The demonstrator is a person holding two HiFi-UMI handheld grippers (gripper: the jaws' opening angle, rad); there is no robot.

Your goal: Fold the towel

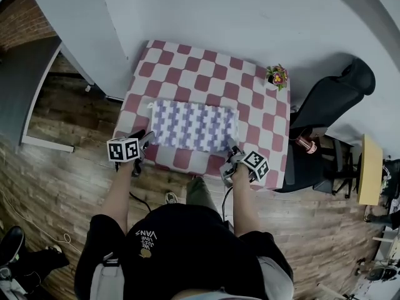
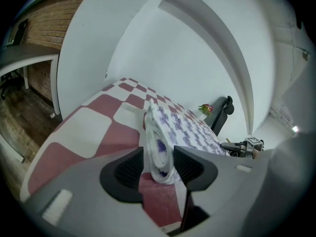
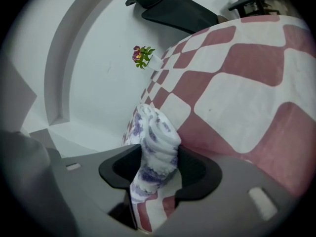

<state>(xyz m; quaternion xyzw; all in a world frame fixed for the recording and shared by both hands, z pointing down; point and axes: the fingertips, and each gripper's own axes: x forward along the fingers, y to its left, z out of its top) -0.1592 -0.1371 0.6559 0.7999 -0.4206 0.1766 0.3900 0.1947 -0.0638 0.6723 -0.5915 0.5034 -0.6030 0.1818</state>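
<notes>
A white towel with a purple pattern (image 1: pixel 194 125) lies folded into a rectangle on the red-and-white checked table (image 1: pixel 187 61). My left gripper (image 1: pixel 145 139) is at its near left corner. In the left gripper view the pads of that gripper (image 2: pixel 159 169) press on a thick layered edge of the towel (image 2: pixel 183 128). My right gripper (image 1: pixel 232 152) is at the near right corner. In the right gripper view its jaws (image 3: pixel 160 169) stand very wide around a rolled bunch of towel (image 3: pixel 158 132), which rises between them without being squeezed. The right gripper (image 2: pixel 244 147) also shows across the towel.
A small potted flower (image 1: pixel 277 77) (image 3: pixel 141 56) stands at the table's far right corner. A black office chair (image 1: pixel 331 99) is just right of the table, and white walls close in behind it. The table's near edge runs right under both grippers.
</notes>
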